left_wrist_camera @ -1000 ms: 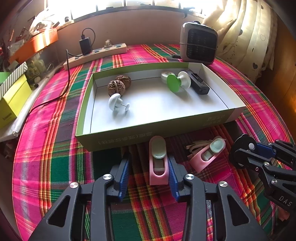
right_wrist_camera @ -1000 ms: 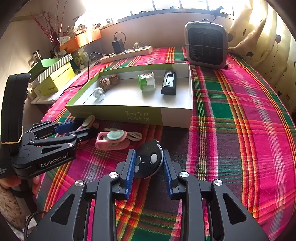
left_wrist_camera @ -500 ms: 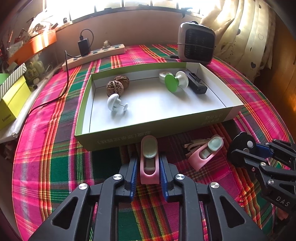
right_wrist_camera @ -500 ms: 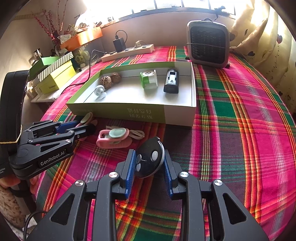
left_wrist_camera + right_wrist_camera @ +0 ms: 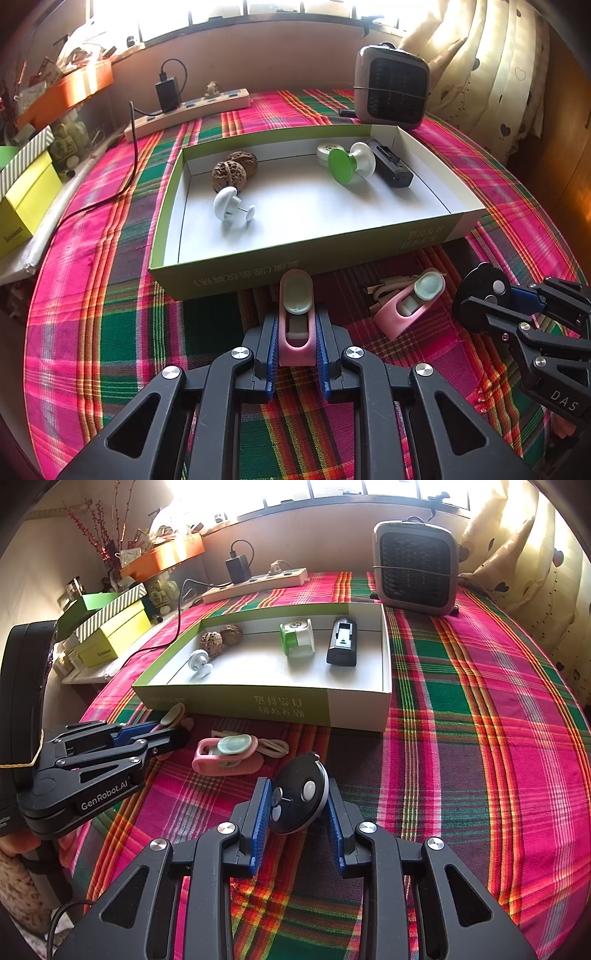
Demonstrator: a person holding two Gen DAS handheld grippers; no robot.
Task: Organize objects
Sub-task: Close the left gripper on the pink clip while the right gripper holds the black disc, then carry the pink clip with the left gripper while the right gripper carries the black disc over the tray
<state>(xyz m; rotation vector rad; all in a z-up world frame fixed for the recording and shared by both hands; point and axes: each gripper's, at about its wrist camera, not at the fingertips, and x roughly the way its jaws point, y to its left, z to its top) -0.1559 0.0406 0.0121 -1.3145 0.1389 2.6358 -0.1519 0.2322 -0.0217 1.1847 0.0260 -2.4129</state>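
Item 1, nearest. Left gripper: jaws clamped on the pink clip, blue pads pressed on both its long flanks. The clip's long axis runs straight out toward 12 o'clock, in line with the fingers; its pale green oval end points at the green box wall, which lies just beyond at 12 o'clock. Judged: the coming move is a lift up and forward over that near wall, and this arm is the nearer of the two to the box.

Item 2. Right gripper: jaws clamped on the black round disc, held on edge and tilted, with pale buttons and a small pin on its face. The box lies at 11 to 12 o'clock from these jaws, farther off than from the left.

Item 3. Second pink clip: on the plaid cloth, at 2 o'clock from the left jaws, lying diagonally across beige bands, in neither gripper.

Item 4. Box contents, near to far: white mushroom-shaped pin; two walnuts, touching; green-and-white spool on its side; black rectangular device just beside it.

Item 5, farthest. Small heater at 1 o'clock; power strip at 11 o'clock.
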